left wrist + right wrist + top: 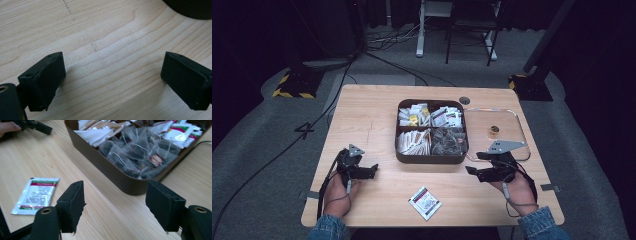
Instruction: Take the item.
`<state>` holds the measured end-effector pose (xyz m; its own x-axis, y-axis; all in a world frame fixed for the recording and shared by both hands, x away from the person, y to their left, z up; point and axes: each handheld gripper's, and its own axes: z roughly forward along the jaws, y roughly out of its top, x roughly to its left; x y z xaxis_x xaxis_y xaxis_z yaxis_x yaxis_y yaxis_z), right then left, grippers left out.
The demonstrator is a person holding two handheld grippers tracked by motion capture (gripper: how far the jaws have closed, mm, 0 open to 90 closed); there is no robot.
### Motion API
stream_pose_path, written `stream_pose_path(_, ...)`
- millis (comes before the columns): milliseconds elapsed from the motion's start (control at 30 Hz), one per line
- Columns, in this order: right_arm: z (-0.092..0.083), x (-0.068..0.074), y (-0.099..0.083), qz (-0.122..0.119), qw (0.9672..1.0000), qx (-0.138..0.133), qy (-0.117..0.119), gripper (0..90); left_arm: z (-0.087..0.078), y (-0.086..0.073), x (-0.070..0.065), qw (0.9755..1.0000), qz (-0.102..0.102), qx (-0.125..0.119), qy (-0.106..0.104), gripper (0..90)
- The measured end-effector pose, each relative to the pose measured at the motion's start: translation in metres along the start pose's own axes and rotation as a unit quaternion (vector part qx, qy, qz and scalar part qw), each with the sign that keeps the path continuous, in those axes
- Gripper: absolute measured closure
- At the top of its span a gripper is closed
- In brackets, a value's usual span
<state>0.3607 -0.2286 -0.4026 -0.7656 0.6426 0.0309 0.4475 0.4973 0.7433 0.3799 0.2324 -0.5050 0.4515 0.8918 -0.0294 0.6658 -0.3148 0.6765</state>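
Sachet point(425, 202), a flat white packet with a red band and printed text, lies alone on the pale wooden tabletop point(362, 115), near the front edge and a little in front of the brown box point(431, 158). In the right gripper view the same sachet point(35, 195) sits flat, left of the box wall point(105, 166).

Relative to the box: it stands at the middle of the tabletop, split into four compartments packed with tea sachets, white paper packets and dark see-through tea bags point(140, 152). A clear lid point(507, 122) with a small round knob lies just beside the box on its right.

Left claw point(373, 170) rests on the wood left of the box's front corner, held by the person's left hand point(337, 192); its jaws stand wide apart with nothing between them, bare wood under them. Right claw point(473, 163) is to the right of the box's front corner, held by the right hand point(519, 192); its jaws are also spread wide and empty.
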Motion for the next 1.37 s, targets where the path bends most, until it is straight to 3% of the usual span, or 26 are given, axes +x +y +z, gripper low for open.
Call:
stream_pose_path(267,0.000,-0.016,-0.025,0.009,0.9998,-0.008,-0.017,22.3,0.000,0.000,0.000,1.0000,-0.001,0.000,0.000,6.0)
stream_pose_path(400,0.005,-0.021,-0.038,0.013,0.9997,-0.016,-0.014,16.7,0.000,0.000,0.000,1.0000,-0.001,0.000,0.000,6.0)
stream_pose_path(767,0.031,-0.021,-0.070,0.035,0.9991,0.024,-0.008,14.8,0.000,0.000,0.000,1.0000,-0.001,0.000,0.000,6.0)
stream_pose_path(1067,0.048,-0.017,-0.081,0.025,0.9985,0.048,-0.013,13.0,0.000,0.000,0.000,1.0000,0.000,0.000,0.000,6.0)
stream_pose_path(1167,0.055,-0.016,-0.087,-0.001,0.9994,0.020,-0.029,2.9,0.000,0.000,0.000,1.0000,0.000,0.000,0.001,6.0)
stream_pose_path(1367,0.056,-0.017,-0.087,0.000,0.9993,0.024,-0.027,1.2,0.000,0.000,0.000,1.0000,0.000,0.000,0.001,6.0)
